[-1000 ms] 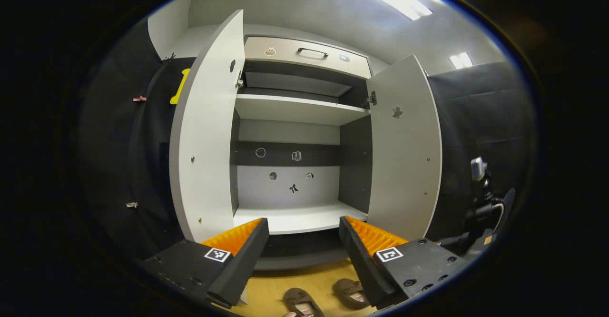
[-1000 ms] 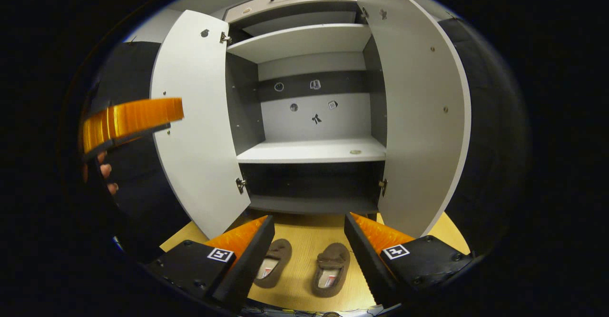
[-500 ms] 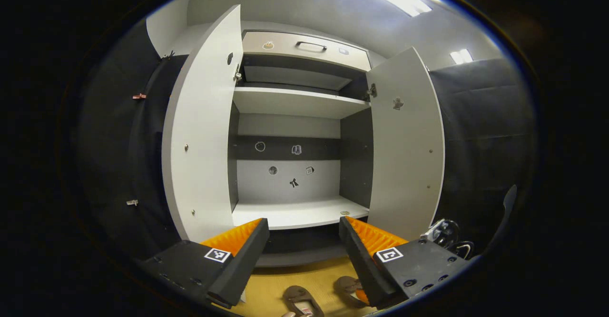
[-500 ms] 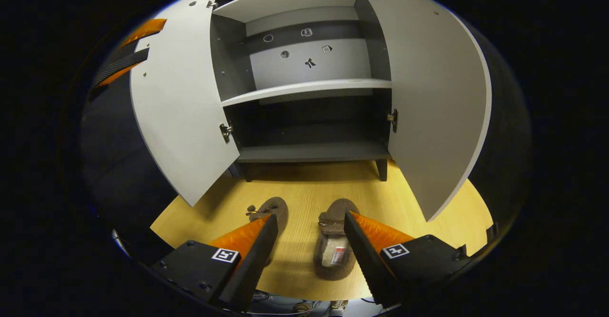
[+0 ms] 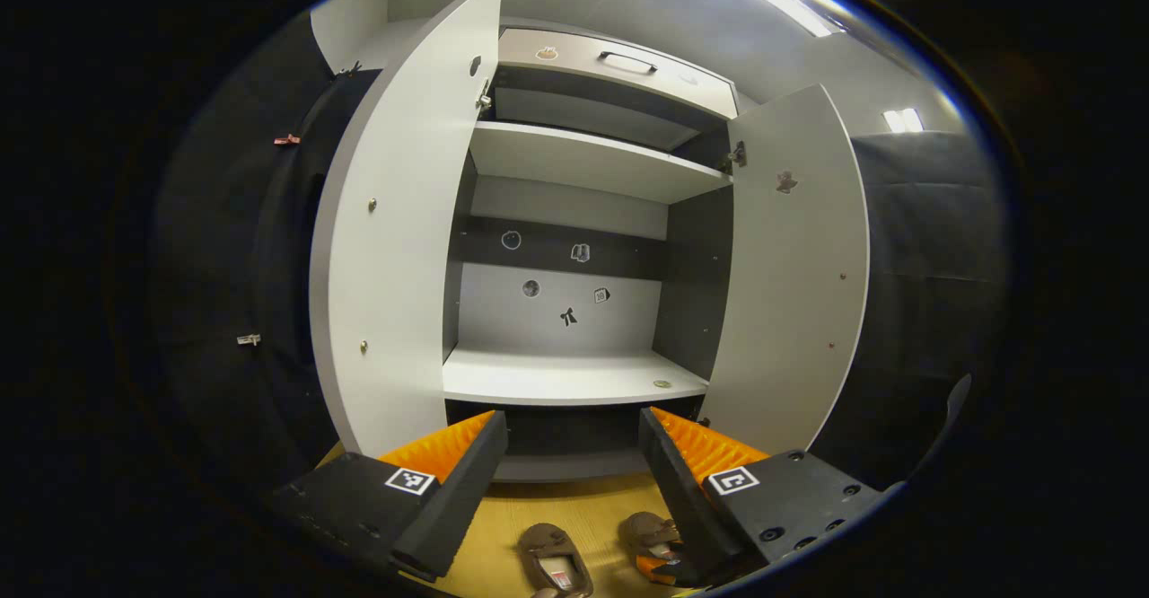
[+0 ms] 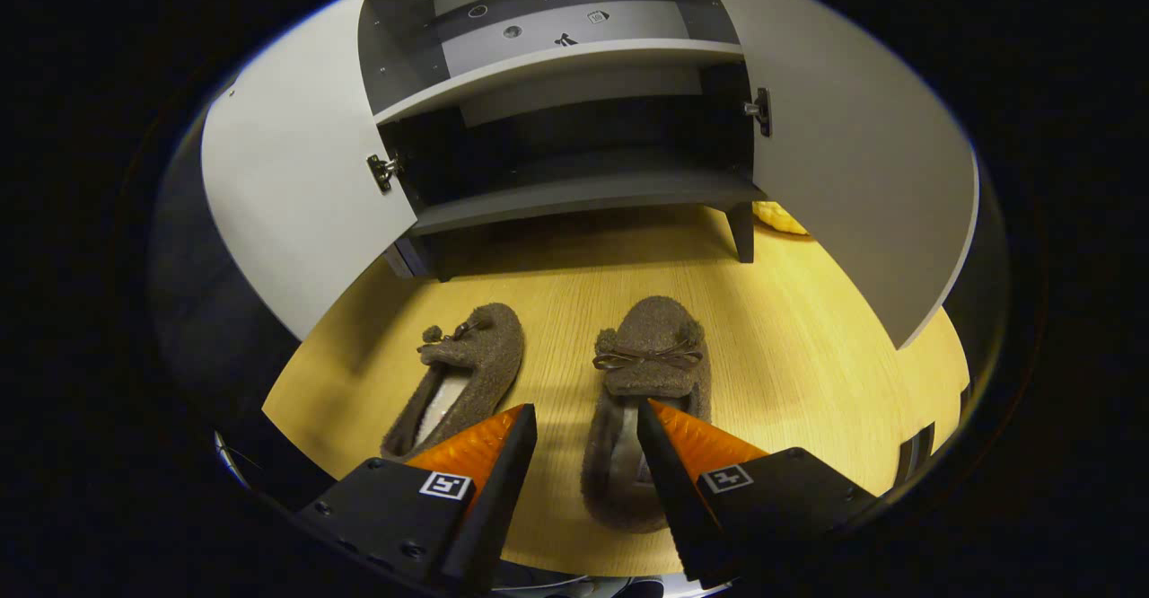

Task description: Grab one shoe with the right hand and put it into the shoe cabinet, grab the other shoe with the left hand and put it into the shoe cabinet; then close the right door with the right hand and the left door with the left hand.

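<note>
A: Hovering low over the floor, the right gripper (image 6: 583, 418) is spreading its orange fingers wide, holding nothing. One finger is sitting over the opening of the right shoe (image 6: 648, 373); whether it is touching I cannot tell.

B: And the other shoe?

A: The left shoe (image 6: 462, 373) is lying just beside it on the wooden floor (image 6: 808, 356), toes pointing at the shoe cabinet (image 6: 574, 189).

B: The left gripper?

A: The left gripper (image 5: 573, 436) is hanging higher, jaws wide and empty, facing the open shelves (image 5: 574, 375).

B: Progress?

A: Nothing is stowed. Both shoes are lying outside, and the left door (image 5: 395, 221) and right door (image 5: 794, 266) are standing open. I judge the first grab is only starting.
</note>
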Demonstrator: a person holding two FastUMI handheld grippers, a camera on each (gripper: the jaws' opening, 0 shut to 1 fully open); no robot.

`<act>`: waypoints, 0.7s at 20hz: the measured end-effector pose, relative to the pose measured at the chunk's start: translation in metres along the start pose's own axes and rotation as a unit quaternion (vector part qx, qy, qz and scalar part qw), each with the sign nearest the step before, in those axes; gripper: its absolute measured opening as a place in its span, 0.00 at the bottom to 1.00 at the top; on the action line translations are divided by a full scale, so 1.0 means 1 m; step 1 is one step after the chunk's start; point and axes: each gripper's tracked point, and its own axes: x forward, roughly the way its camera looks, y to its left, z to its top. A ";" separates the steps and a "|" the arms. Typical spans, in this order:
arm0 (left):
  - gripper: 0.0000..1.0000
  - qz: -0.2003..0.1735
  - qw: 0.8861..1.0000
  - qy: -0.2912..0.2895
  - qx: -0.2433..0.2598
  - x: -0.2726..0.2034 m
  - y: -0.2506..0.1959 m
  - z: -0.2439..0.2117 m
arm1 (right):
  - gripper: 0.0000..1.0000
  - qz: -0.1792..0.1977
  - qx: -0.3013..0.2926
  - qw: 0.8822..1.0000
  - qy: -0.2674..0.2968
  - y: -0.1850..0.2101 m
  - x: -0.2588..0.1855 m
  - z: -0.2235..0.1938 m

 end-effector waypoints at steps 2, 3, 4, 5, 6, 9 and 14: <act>0.94 0.001 1.000 0.007 -0.001 0.005 0.003 -0.008 | 0.77 0.001 0.001 1.000 0.008 -0.001 0.012 -0.006; 0.94 0.003 1.000 0.013 -0.001 0.008 0.006 -0.013 | 0.77 0.002 0.002 1.000 0.012 -0.002 0.018 -0.008; 0.94 0.007 1.000 0.018 -0.002 0.010 0.009 -0.018 | 0.77 0.002 0.002 1.000 0.014 -0.002 0.025 -0.009; 0.94 0.010 1.000 0.023 -0.003 0.012 0.011 -0.022 | 0.77 0.003 0.000 1.000 0.015 -0.002 0.031 -0.008; 0.94 0.012 1.000 0.026 -0.005 0.015 0.013 -0.026 | 0.77 0.003 0.000 1.000 0.015 -0.001 0.037 -0.007; 0.94 0.016 0.999 0.032 -0.007 0.021 0.018 -0.033 | 0.76 -0.008 -0.005 1.000 0.015 -0.007 0.058 -0.006; 0.94 0.022 0.999 0.038 0.005 0.028 0.022 -0.038 | 0.47 -0.024 -0.004 0.999 0.021 -0.016 0.071 -0.005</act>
